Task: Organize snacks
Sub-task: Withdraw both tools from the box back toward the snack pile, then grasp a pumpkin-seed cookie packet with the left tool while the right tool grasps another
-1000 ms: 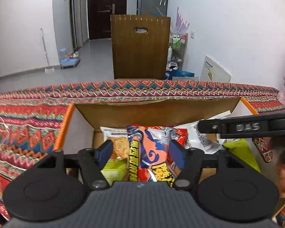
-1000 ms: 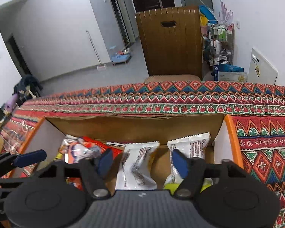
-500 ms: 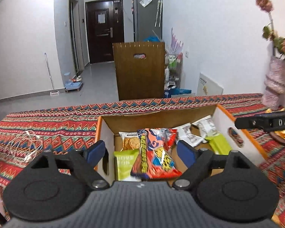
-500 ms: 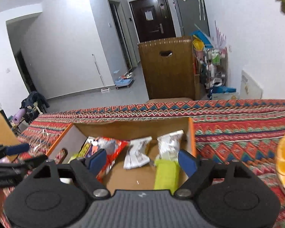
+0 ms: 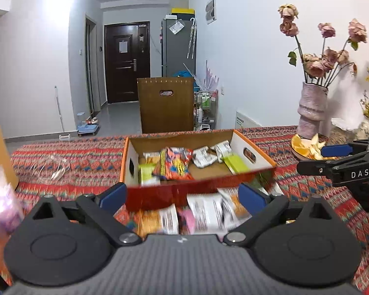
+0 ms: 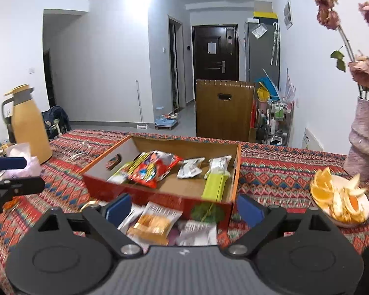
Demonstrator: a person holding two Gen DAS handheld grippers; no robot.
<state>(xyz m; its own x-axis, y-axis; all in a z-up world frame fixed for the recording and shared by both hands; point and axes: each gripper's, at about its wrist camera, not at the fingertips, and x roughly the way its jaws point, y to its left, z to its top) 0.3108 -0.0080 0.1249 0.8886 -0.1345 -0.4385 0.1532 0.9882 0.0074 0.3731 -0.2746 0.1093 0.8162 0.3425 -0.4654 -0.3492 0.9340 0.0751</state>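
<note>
An open cardboard box [image 5: 255, 157] with orange edges sits on the patterned tablecloth and holds a red-orange snack bag [image 5: 174, 163], white packets [image 5: 206, 156] and green packets [image 5: 235, 163]. It also shows in the right wrist view [image 6: 236, 172]. Several loose snack packets [image 5: 204, 211] lie on the cloth in front of the box, also in the right wrist view [image 6: 157, 221]. My left gripper [image 5: 182, 195] is open and empty above the loose packets. My right gripper [image 6: 182, 207] is open and empty, just in front of the box.
A plate of orange slices [image 6: 339, 201] and a pink vase with dried roses [image 6: 364, 137] stand at the right. A yellow thermos jug [image 6: 28, 125] and a tissue pack [image 6: 24, 157] stand at the left. A wooden chair back [image 5: 166, 105] is beyond the table.
Both grippers have pulled back and up from inside the box. The whole box and the loose packets in front of it have come into view. Both stay open.
</note>
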